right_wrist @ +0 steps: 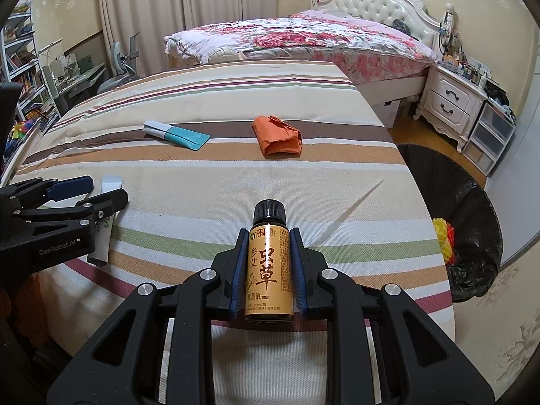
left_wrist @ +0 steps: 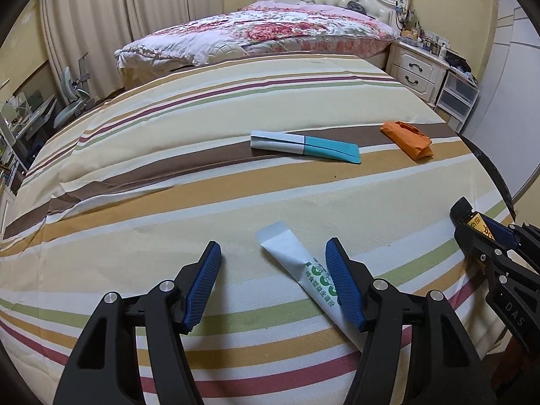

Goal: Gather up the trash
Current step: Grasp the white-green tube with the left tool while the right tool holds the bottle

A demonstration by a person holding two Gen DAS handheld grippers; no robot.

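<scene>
Trash, four pieces on striped bedcover point(right_wrist: 236, 182). Small amber glass bottle with black cap point(right_wrist: 269, 263): clamped in right gripper point(right_wrist: 268, 246), not yet binned. White paper sachet with green print point(left_wrist: 297, 266): lying on cover, straddled by spread, ungripping left gripper point(left_wrist: 273, 256). Blue-and-white flattened packet point(left_wrist: 303, 145), orange crumpled wrapper point(left_wrist: 406, 140): farther back, untouched. Black-lined bin point(right_wrist: 472, 209): beside the bed, holds yellow item.

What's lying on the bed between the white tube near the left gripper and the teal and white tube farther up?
Nothing: in the left wrist view only bare striped cover separates the white tube from the teal and white tube.

Tufted-headboard bed point(right_wrist: 337, 33), white nightstand point(right_wrist: 449, 101), drawn curtains point(right_wrist: 189, 6), bookshelf point(right_wrist: 23, 60)
</scene>
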